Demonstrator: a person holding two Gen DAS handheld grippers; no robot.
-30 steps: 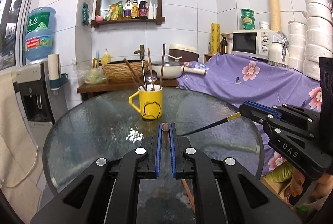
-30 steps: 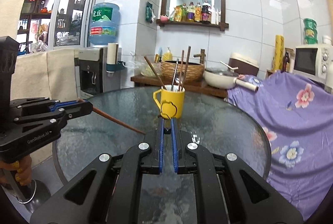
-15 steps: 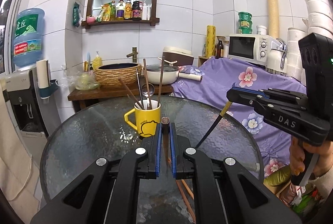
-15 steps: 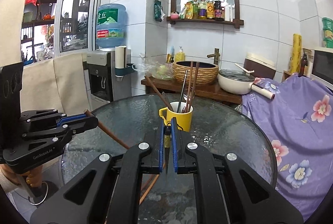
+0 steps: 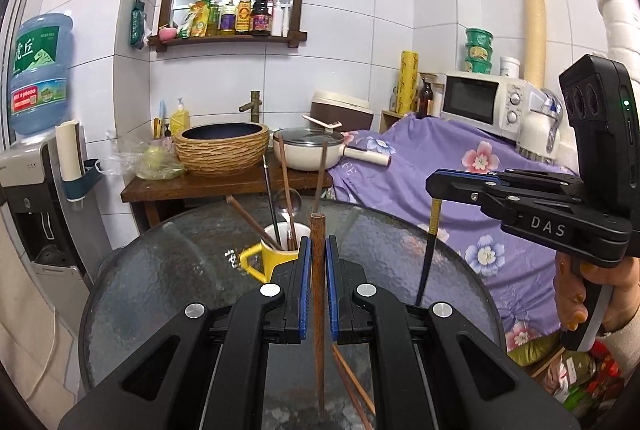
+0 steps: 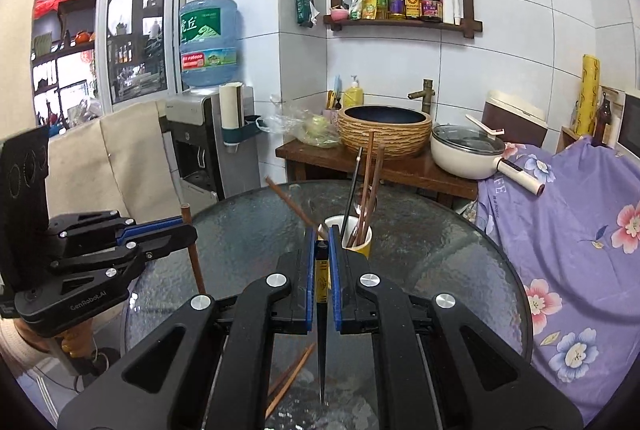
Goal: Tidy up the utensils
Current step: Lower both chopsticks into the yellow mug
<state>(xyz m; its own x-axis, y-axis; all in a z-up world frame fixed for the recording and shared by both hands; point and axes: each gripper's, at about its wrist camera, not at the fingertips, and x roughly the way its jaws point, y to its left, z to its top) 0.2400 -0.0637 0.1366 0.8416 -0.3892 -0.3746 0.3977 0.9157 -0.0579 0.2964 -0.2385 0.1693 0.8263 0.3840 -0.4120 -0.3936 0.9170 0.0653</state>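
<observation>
Left wrist view: nearest the camera, the left gripper (image 5: 317, 262) is clamped on a brown wooden chopstick (image 5: 319, 294) that hangs almost upright, thick end poking above the blue pads and thin tip pointing down toward the near edge of the round glass table (image 5: 132, 286). Under it, a few loose brown chopsticks (image 5: 352, 382) lie flat on the glass near that edge. Just beyond the fingers, around the table's centre, stands the yellow mug (image 5: 266, 256), already holding several chopsticks and a metal spoon (image 5: 286, 200) that lean outward. To the right, the right gripper (image 5: 434, 184) is closed on a dark chopstick with a gold end (image 5: 428, 254), also hanging near vertical over the table's right side. In the right wrist view the same mug (image 6: 358, 236) sits directly ahead of the pads, slightly right. Both held sticks have their long axes upright, tips down, and the mug's mouth lies forward of and below each gripper; the two look about equally near it.
</observation>
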